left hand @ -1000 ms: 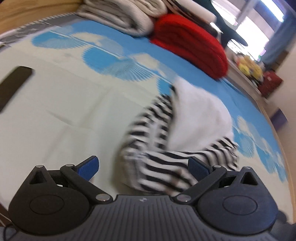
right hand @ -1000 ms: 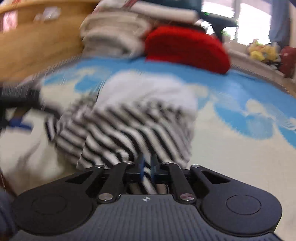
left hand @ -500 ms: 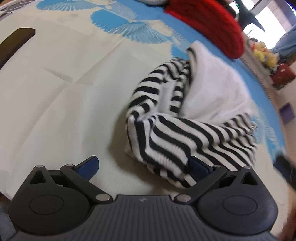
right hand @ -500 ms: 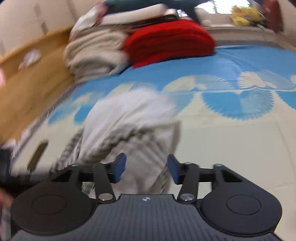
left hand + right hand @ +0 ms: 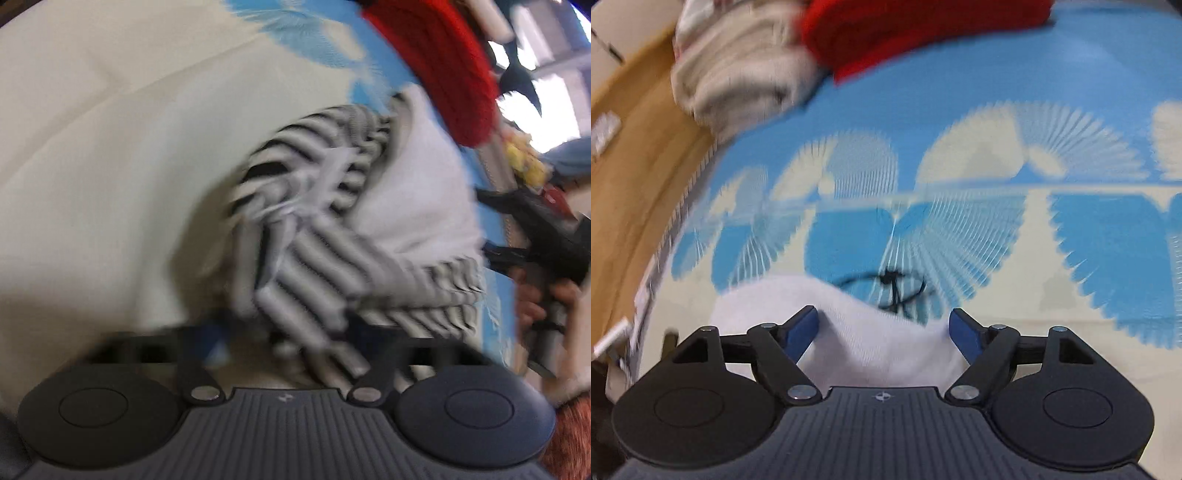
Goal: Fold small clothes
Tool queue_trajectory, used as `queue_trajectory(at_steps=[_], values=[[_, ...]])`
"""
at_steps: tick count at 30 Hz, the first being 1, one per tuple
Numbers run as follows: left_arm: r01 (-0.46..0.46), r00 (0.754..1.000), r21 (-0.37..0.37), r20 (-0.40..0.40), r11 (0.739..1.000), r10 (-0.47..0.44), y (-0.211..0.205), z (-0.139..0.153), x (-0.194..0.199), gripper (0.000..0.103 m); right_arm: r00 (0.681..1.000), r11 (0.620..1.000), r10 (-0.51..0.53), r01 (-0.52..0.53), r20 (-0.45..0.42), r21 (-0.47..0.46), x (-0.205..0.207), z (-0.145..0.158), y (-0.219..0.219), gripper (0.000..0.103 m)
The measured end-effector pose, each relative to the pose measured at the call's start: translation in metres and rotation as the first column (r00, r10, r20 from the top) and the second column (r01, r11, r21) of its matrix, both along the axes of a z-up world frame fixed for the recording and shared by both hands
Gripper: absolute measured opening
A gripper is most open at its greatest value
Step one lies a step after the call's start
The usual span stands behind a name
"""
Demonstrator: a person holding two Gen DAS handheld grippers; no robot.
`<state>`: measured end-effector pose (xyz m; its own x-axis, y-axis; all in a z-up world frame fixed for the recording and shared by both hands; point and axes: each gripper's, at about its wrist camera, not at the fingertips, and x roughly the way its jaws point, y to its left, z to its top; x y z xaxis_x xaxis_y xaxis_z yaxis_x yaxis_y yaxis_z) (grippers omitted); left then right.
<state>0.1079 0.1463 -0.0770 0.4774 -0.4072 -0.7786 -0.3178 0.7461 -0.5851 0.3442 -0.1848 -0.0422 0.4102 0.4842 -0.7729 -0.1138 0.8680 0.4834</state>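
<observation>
The right tongs (image 5: 884, 328) gape wide over the white cloth of the striped garment (image 5: 332, 258); the left tongs (image 5: 288, 332) are too blurred to tell.

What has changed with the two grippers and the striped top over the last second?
The right gripper, shut on the black-and-white striped top a second ago, has opened and let go; only the top's white part lies between its fingers. The left gripper has moved in, the striped sleeve now bunched between its blurred fingers; whether it has closed is unclear. The top stays on the blue-and-cream patterned sheet.
</observation>
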Motion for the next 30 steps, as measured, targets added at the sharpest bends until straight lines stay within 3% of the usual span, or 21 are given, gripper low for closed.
queue_trajectory(at_steps=[1, 3, 5, 8, 10, 12, 15, 18, 20, 23, 25, 27, 30], values=[[0.009, 1.0, 0.022, -0.006, 1.0, -0.009, -0.002, 0.003, 0.005, 0.043, 1.0, 1.0, 0.02, -0.02, -0.015, -0.012, 0.001, -0.007, 0.003, 0.033], [0.067, 0.998, 0.088, 0.003, 0.994, -0.068, -0.006, 0.009, 0.024, 0.04, 0.999, 0.998, 0.049, -0.049, -0.001, -0.028, -0.005, -0.015, 0.003, 0.018], [0.119, 0.993, 0.149, -0.01, 0.982, -0.119, -0.007, 0.015, 0.051, 0.039, 1.0, 1.0, -0.002, 0.003, 0.016, -0.02, -0.019, -0.016, -0.01, 0.016], [0.198, 0.976, 0.283, 0.033, 0.939, -0.216, -0.009, 0.031, 0.111, 0.039, 0.992, 0.992, -0.124, 0.124, 0.026, -0.008, -0.056, -0.019, -0.041, 0.016], [0.266, 0.949, 0.356, 0.067, 0.896, -0.308, -0.018, 0.039, 0.156, 0.039, 0.984, 0.984, -0.177, 0.176, 0.017, 0.02, -0.088, -0.024, -0.06, 0.015], [0.316, 0.926, 0.37, 0.081, 0.873, -0.37, -0.036, 0.038, 0.197, 0.039, 0.972, 0.97, -0.232, 0.233, -0.018, 0.066, -0.122, -0.027, -0.076, 0.011], [0.349, 0.905, 0.391, 0.097, 0.852, -0.415, -0.064, 0.035, 0.234, 0.039, 0.961, 0.956, -0.275, 0.276, -0.027, 0.093, -0.156, -0.022, -0.083, 0.01], [0.312, 0.919, 0.378, 0.111, 0.872, -0.377, -0.072, 0.033, 0.241, 0.044, 0.947, 0.947, -0.317, 0.313, 0.046, 0.078, -0.175, -0.014, -0.084, 0.003], [0.272, 0.935, 0.353, 0.124, 0.895, -0.332, -0.058, 0.031, 0.23, 0.055, 0.93, 0.932, -0.361, 0.356, 0.074, 0.065, -0.179, -0.013, -0.091, 0.005], [0.238, 0.943, 0.352, 0.138, 0.905, -0.302, -0.039, 0.044, 0.199, 0.066, 0.89, 0.894, -0.446, 0.439, 0.091, 0.087, -0.184, -0.006, -0.111, 0.01], [0.209, 0.941, 0.353, 0.181, 0.912, -0.286, -0.029, 0.061, 0.166, 0.082, 0.891, 0.896, -0.441, 0.429, 0.112, 0.114, -0.188, 0.001, -0.113, 0.031], [0.191, 0.935, 0.336, 0.223, 0.922, -0.275, -0.023, 0.073, 0.132, 0.085, 0.887, 0.893, -0.443, 0.425, 0.127, 0.148, -0.195, 0.005, -0.111, 0.049], [0.168, 0.931, 0.298, 0.267, 0.94, -0.251, -0.021, 0.078, 0.09, 0.087, 0.88, 0.881, -0.463, 0.441, 0.111, 0.173, -0.202, 0.001, -0.101, 0.053]])
